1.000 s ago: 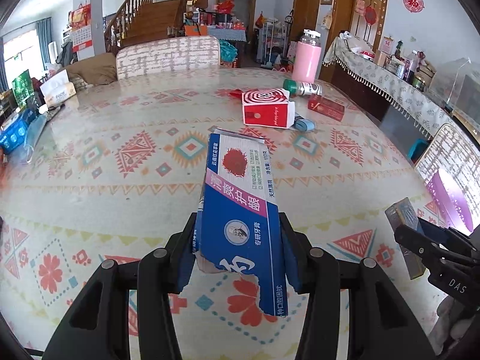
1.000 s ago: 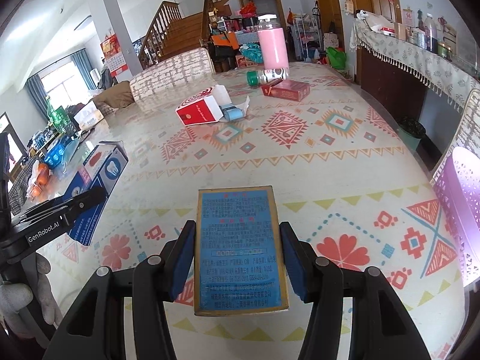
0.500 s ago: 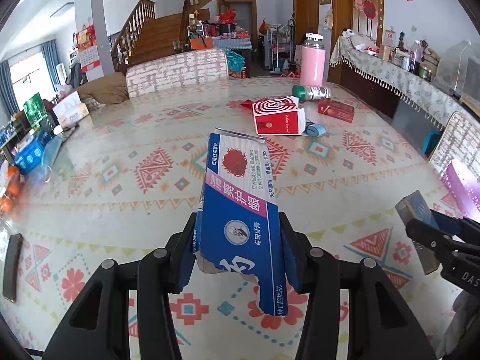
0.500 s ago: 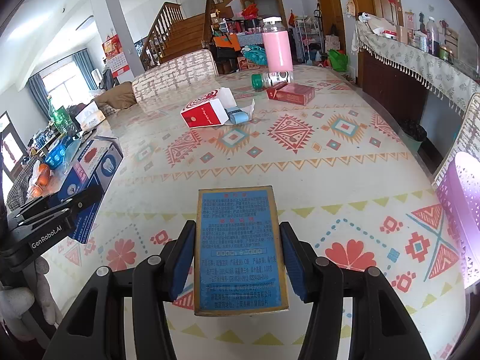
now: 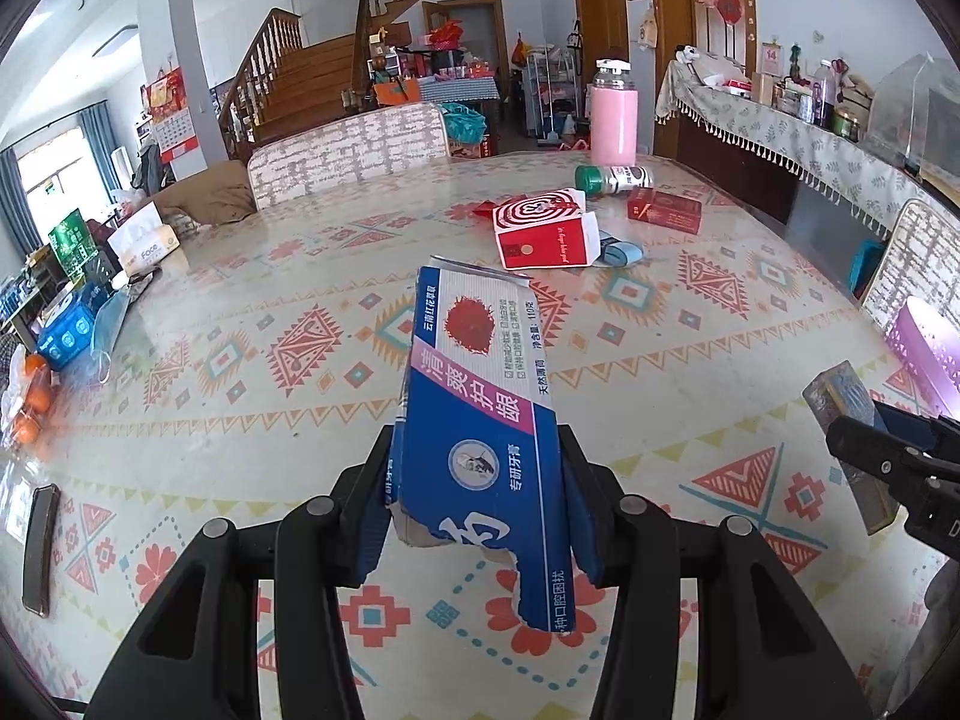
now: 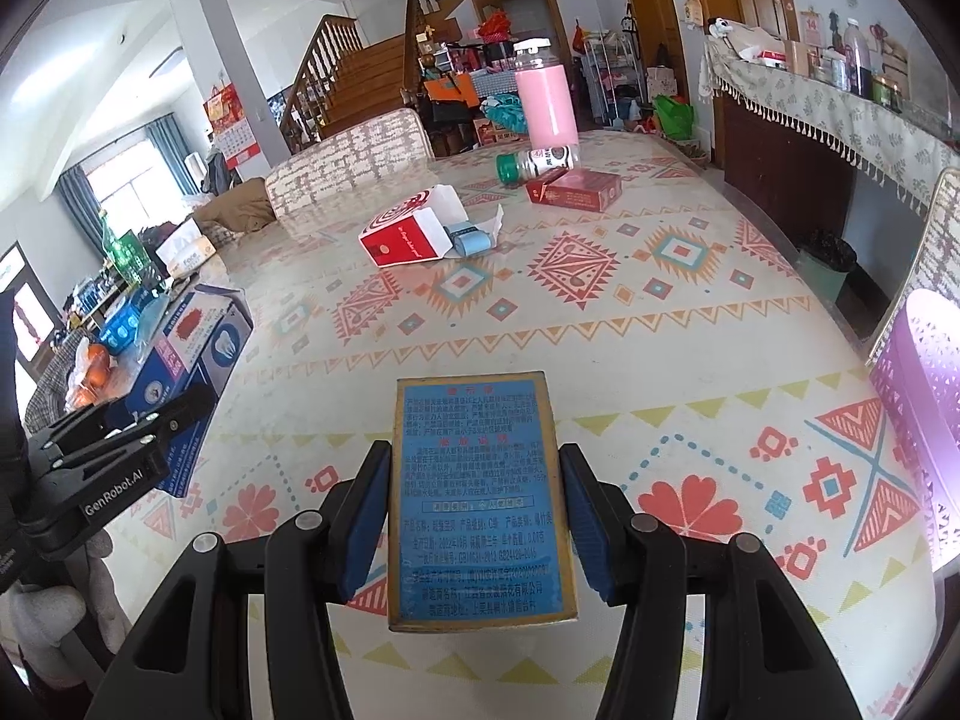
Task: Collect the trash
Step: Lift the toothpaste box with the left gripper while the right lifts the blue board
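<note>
Blue foam pads pinch both finds: our left gripper (image 5: 477, 504) clamps the torn blue toothpaste carton (image 5: 480, 414), our right gripper (image 6: 474, 519) squeezes the flat blue-labelled cardboard box (image 6: 477, 498), both held above the patterned glossy tablecloth (image 6: 600, 324). We should carry them level to the perforated purple bin (image 6: 918, 420) at the right edge, gripping gently since thin card crumples. Farther off lies an opened red-and-white spiral-printed box (image 5: 543, 231).
</note>
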`<state>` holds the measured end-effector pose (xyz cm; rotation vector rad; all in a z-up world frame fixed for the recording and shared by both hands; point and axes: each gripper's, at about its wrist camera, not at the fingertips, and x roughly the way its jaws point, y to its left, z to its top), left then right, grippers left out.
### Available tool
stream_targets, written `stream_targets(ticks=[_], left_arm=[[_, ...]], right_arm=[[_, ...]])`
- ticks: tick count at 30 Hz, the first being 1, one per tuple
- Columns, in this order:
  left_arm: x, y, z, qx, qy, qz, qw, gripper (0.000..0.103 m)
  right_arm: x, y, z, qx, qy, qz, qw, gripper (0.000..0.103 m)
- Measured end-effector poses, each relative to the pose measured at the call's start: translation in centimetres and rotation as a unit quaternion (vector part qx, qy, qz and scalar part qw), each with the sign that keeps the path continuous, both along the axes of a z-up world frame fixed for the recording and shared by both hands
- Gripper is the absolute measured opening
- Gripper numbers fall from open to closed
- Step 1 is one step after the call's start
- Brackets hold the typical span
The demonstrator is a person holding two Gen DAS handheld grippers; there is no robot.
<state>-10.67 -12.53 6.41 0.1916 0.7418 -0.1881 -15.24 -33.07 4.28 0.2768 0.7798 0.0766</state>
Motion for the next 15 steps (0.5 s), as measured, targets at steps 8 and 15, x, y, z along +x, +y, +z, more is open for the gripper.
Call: stream_targets(ticks=[8, 15], left_arm=[[-0.6, -1.3, 0.4, 0.01, -0.004, -0.012, 0.9999, 0.048], [-1.2, -2.8, 0.7, 0.022, -0.01, -0.024, 0.9994, 0.048]], right_arm=[[-1.1, -1.5, 0.3, 0.008, -0.009, -0.014, 1.0, 0.059], [-2.1, -3.3, 0.6, 0.02, -0.018, -0.028, 0.999, 0.059]])
